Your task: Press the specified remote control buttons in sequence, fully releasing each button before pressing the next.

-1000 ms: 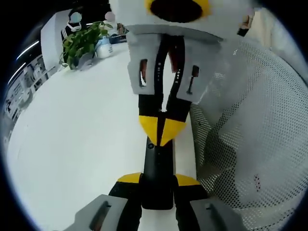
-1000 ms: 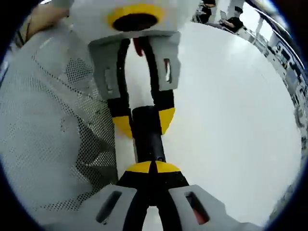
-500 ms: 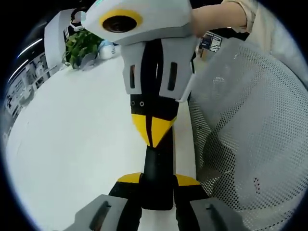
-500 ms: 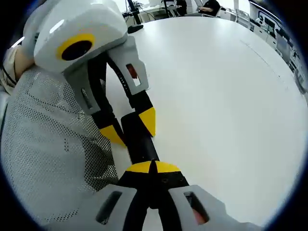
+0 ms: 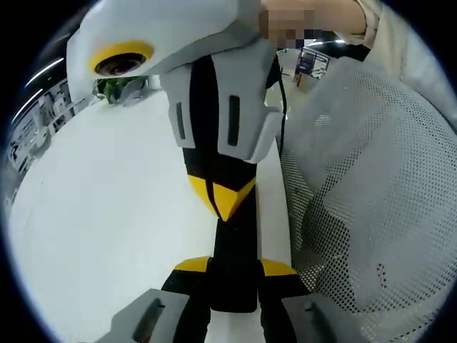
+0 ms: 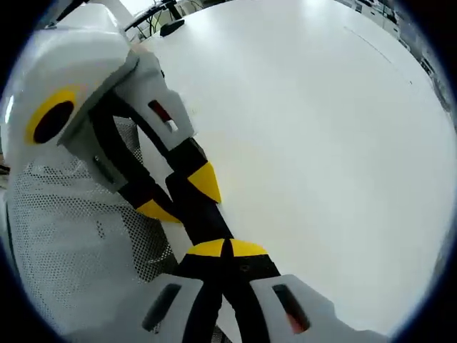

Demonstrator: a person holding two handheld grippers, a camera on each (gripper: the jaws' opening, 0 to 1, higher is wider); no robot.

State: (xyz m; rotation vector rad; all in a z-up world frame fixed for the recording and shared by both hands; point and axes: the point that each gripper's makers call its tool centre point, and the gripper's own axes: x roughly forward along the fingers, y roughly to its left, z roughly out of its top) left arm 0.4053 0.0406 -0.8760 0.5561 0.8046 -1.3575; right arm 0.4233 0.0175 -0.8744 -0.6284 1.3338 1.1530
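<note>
A slim black remote (image 5: 235, 239) lies lengthwise between my left gripper's (image 5: 234, 266) yellow-tipped jaws, which are shut on its near end just above the white table (image 5: 107, 214). My right gripper (image 5: 223, 199) comes down from the top of the left gripper view, its jaws shut together and their yellow tips resting on the remote's top face. In the right gripper view, my right gripper (image 6: 225, 249) is shut, tips against the remote (image 6: 206, 218). The left gripper (image 6: 180, 196) clamps the remote from the upper left. The buttons are hidden under the tips.
A white mesh surface (image 5: 364, 186) rises close along the table's edge beside the remote, also seen as mesh (image 6: 71, 236). A potted plant (image 5: 118, 87) stands at the far side of the table. A person's sleeve (image 5: 385, 28) shows above the mesh.
The right gripper has tilted and rolled: its body now leans left and looms larger in the left gripper view. Its tips stay on the remote. The left gripper's hold is unchanged.
</note>
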